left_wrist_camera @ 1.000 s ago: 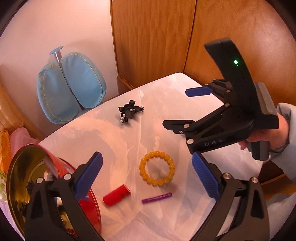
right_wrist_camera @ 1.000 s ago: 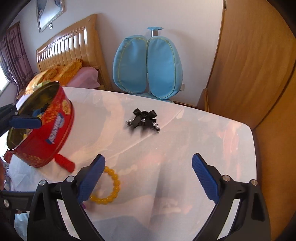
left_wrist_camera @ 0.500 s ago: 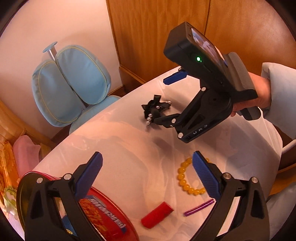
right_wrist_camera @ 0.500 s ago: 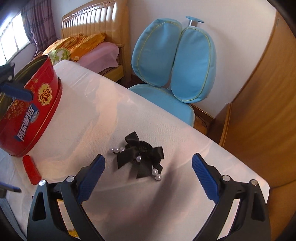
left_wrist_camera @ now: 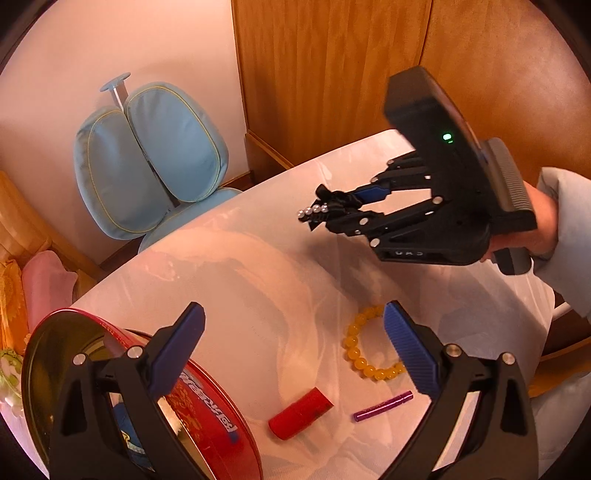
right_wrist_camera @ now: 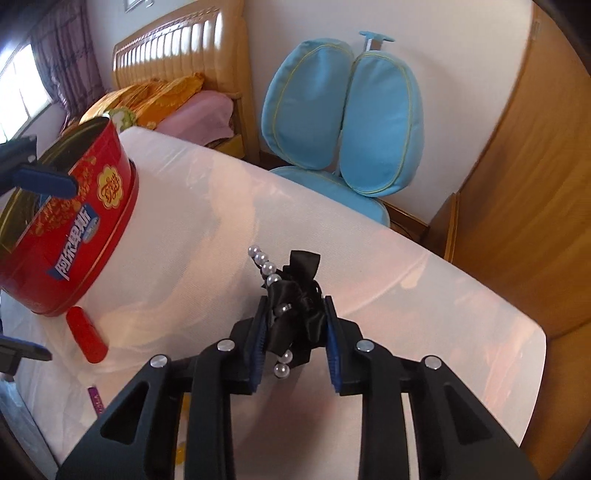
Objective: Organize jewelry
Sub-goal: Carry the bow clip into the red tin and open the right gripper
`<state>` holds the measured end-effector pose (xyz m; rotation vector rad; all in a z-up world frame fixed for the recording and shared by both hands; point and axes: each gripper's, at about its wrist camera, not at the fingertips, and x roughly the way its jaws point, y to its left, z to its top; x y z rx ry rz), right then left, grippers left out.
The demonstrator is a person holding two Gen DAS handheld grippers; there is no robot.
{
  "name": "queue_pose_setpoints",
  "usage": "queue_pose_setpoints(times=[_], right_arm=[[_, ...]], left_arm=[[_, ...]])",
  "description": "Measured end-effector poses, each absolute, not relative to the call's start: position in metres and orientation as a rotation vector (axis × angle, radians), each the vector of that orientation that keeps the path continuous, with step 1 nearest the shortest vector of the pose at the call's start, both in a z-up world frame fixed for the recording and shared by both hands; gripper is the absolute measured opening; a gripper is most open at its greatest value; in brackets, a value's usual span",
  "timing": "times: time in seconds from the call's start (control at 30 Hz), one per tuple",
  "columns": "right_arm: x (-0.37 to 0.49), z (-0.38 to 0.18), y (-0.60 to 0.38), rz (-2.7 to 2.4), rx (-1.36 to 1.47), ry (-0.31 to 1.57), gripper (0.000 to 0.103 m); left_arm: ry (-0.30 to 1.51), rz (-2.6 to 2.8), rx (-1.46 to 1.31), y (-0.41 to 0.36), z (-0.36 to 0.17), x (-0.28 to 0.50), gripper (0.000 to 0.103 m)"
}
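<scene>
**Bedroom setting, daylit**

White table (right_wrist_camera: 369,258) with rounded corners, glossy top. Light blue split-back chair (right_wrist_camera: 343,118) behind it, against a pale wall (right_wrist_camera: 306,22). Wood panelling (left_wrist_camera: 332,74) to the right. Bed with slatted wooden headboard (right_wrist_camera: 177,48), orange bedding (right_wrist_camera: 155,96), pink pillow (right_wrist_camera: 199,114). Window (right_wrist_camera: 22,81), purple curtain (right_wrist_camera: 66,55), at left.

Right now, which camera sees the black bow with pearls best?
The right wrist view: the black bow sits close and sharp, pinched in the right claw. The left wrist view shows it far off, small and partly hidden.
</scene>
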<state>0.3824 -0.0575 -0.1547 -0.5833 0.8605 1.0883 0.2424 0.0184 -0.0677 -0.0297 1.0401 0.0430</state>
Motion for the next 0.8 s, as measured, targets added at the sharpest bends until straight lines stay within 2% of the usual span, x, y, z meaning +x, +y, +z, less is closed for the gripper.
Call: queue_pose_setpoints(times=[0.2, 0.43, 0.6, 0.8], right_arm=[[0.347, -0.129, -0.122, 0.998, -0.4, 0.911, 0.029], [0.302, -0.095, -0.162, 1.041, -0.404, 0.848, 0.029], [0.271, -0.069, -0.152, 1.152, -0.391, 0.787, 0.029], [0.22, -0.047, -0.112, 1.282, -0.408, 0.719, 0.029]], left_arm=[[1.031, 0.074, -0.067, -0.003, -0.054, 0.222, 0.095], [1.006, 0.153, -0.128, -0.026, -0.037, 0.179, 0.095], [0.997, 0.257, -0.151, -0.022, -0.021, 0.132, 0.095], [0.94, 0.476, -0.167, 0.034, 0.006, 0.057, 0.095]])
